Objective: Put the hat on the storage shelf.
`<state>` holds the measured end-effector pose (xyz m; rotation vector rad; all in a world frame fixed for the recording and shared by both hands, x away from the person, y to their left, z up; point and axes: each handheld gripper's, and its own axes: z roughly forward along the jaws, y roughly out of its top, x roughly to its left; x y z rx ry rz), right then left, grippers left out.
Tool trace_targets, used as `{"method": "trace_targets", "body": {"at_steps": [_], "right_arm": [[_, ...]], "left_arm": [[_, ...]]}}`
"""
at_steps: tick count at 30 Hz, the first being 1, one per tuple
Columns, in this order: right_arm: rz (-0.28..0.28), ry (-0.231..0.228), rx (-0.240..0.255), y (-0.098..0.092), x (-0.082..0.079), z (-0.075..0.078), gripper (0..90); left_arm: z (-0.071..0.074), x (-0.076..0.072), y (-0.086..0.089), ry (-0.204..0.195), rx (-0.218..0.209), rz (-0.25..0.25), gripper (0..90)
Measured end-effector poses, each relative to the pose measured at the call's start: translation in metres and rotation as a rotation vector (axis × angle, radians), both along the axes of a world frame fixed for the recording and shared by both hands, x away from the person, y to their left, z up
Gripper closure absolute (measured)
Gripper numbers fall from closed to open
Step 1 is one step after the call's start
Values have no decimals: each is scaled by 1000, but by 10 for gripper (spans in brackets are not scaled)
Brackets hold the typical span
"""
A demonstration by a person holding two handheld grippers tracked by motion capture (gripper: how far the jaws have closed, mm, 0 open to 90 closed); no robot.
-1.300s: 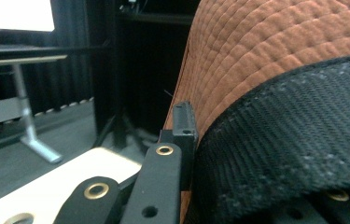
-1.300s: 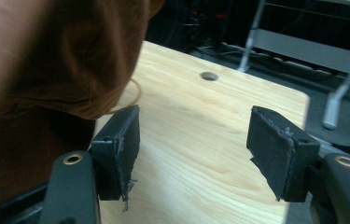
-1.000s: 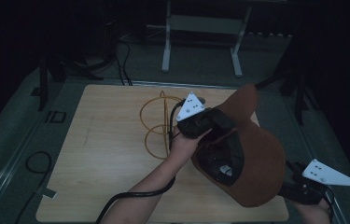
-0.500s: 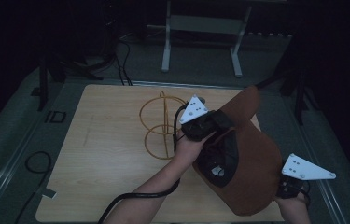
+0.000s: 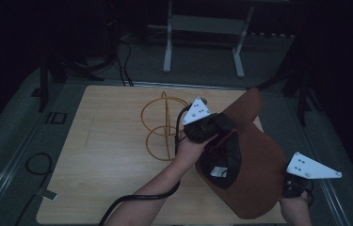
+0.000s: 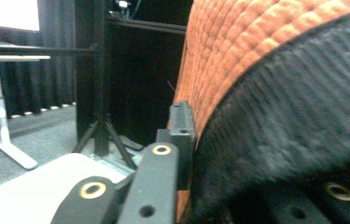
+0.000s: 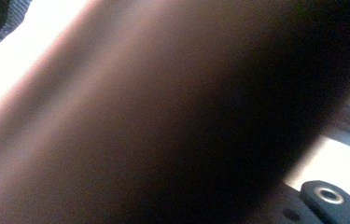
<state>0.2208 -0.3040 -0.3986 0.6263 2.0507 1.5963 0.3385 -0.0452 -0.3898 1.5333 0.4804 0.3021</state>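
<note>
On the left side of the table (image 5: 99, 155) lies a thin wire stand (image 5: 164, 125) made of yellow rings. It rests flat on the wood, just beside your left hand.

Your left gripper (image 5: 207, 129) sits a little right of the wire stand. Its claw pinches the edge of the big brown hat (image 5: 254, 183), with the hat's black inner band (image 6: 284, 140) pressed between the two black jaws. Those jaws have just let go a tiny bit, but they are gripping the hat.

The hat is held up over the right half of the table, tilted, with its open inside turned toward you.

At the far right, your right gripper (image 5: 299, 186) is at the hat's lower edge. Its claw has just squeezed together, and brown hat cloth fills its camera up close.
</note>
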Motion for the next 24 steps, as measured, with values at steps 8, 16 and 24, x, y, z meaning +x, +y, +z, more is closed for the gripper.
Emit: {"method": "trace_targets", "body": {"at_steps": [8,16,24], "right_arm": [[-40,-32,14,-11,-5,10,900],[-89,-44,30,-21,-3,16,899],[-150,-81,30,-20,4,29,900]], "left_arm": [[4,-1,4,-21,56,30,463],[4,-9,12,-14,167,105,240],[14,-35,38,-60,217,166,158]]}}
